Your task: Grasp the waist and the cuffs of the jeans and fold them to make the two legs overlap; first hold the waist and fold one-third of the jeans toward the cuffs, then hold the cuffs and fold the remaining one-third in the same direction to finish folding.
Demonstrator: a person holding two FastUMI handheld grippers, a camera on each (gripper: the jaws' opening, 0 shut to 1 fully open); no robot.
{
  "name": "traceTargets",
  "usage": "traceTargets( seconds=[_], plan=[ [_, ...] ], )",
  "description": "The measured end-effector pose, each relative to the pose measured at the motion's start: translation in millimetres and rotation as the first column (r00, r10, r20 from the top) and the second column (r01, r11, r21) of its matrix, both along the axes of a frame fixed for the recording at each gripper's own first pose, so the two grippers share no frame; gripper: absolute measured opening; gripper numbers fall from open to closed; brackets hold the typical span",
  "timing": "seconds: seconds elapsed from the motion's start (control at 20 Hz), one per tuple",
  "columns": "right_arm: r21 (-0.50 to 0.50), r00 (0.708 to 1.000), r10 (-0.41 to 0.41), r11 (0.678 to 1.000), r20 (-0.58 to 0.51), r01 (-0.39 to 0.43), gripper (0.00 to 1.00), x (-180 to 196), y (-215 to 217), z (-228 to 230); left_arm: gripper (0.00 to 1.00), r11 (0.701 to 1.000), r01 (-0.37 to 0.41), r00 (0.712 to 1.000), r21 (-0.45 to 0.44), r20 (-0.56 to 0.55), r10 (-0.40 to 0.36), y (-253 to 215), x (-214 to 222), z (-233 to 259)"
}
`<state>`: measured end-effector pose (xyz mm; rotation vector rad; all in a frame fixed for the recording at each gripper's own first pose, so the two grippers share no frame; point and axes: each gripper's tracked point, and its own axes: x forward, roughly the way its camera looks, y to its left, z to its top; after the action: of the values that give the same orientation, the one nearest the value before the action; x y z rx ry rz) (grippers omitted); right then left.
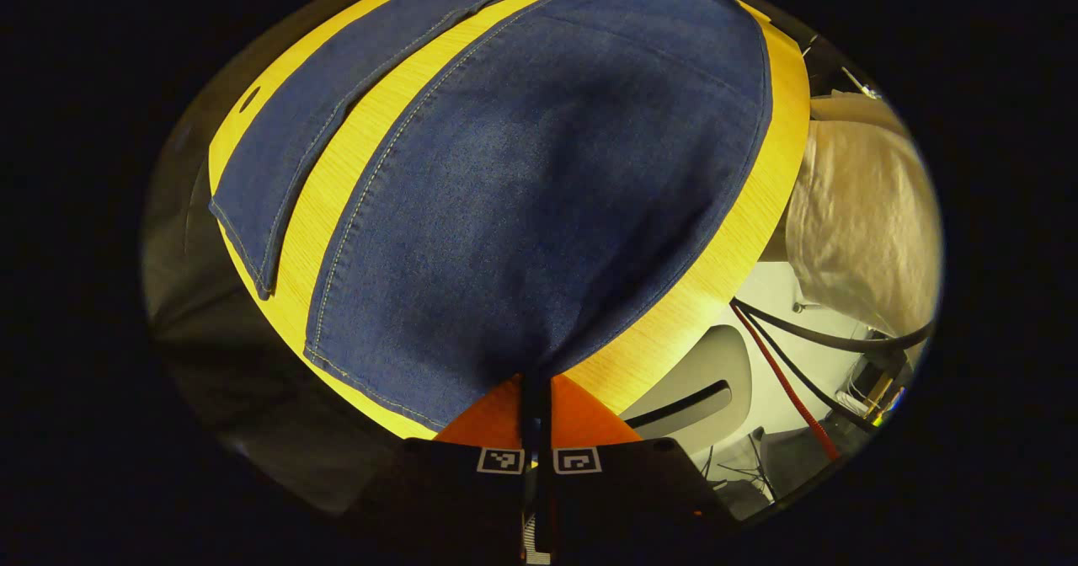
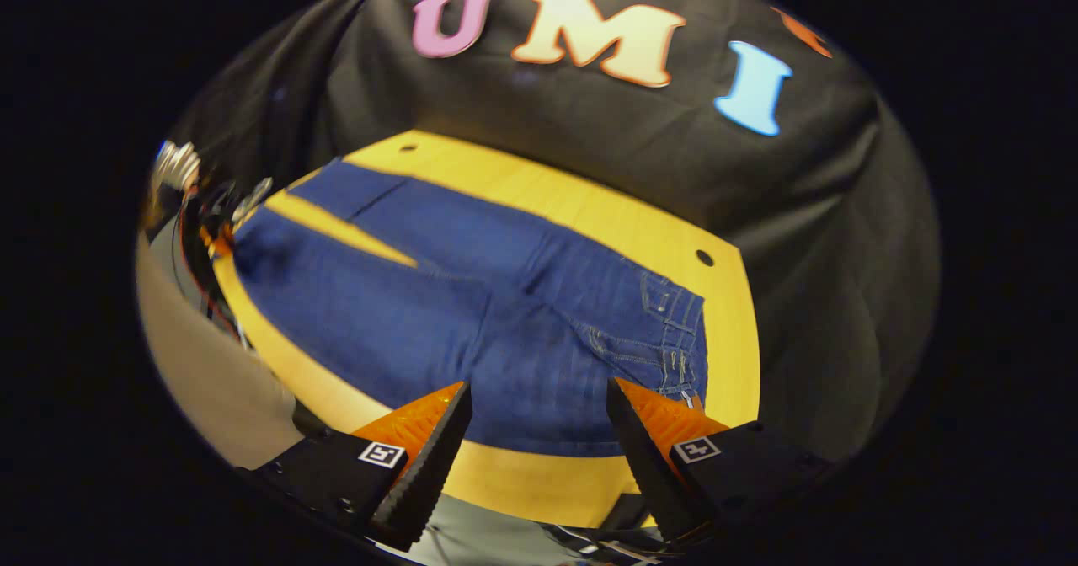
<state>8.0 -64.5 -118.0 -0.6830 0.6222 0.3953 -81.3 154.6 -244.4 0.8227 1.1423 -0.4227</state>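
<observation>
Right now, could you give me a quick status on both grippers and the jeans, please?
Left gripper shut on near leg cuff. Right gripper open above waist edge. Jeans flat on table, legs apart, unfolded. Nothing in the way.

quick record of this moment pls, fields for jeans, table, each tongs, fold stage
jeans: blue denim, spread flat, legs apart with table showing between them
table: yellow wood top
left tongs: fingers together at the cuff corner of the near leg, apparently pinching the denim
right tongs: open, above the waist end, holding nothing
fold stage: legs not yet overlapped, no fold made
</observation>
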Motion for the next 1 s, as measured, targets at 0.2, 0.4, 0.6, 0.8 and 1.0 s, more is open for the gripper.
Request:
traceTargets(
  seconds=[0.2, 0.4, 0.6, 0.8, 1.0],
  plan=[
    [-0.095, 0.98, 0.092, 0.989, -0.177, -0.11, 1.0, 16, -22, -26, 0.0, 0.999, -0.047, 0.998, 0.015, -0.051, 0.048, -1, 0, 2],
    [-0.164, 0.948, 0.121, 0.971, -0.295, -0.175, 0.99, 36, -41, -48, 0.0, 0.995, -0.09, 0.992, 0.031, -0.089, 0.092, -3, 0, 3],
    [-0.29, 0.893, 0.179, 0.903, -0.413, -0.316, 0.99, 33, -63, -74, 0.0, 0.991, -0.126, 0.984, 0.055, -0.12, 0.132, -2, 0, 4],
    [-0.382, 0.827, 0.19, 0.817, -0.529, -0.432, 1.0, 30, -87, -106, 0.0, 0.988, -0.124, 0.982, 0.088, -0.134, 0.135, -2, 1, 4],
    [-0.398, 0.803, 0.191, 0.79, -0.564, -0.467, 1.0, 40, -90, -118, 0.0, 0.987, -0.11, 0.982, 0.115, -0.139, 0.125, -2, 0, 4]
  ],
)
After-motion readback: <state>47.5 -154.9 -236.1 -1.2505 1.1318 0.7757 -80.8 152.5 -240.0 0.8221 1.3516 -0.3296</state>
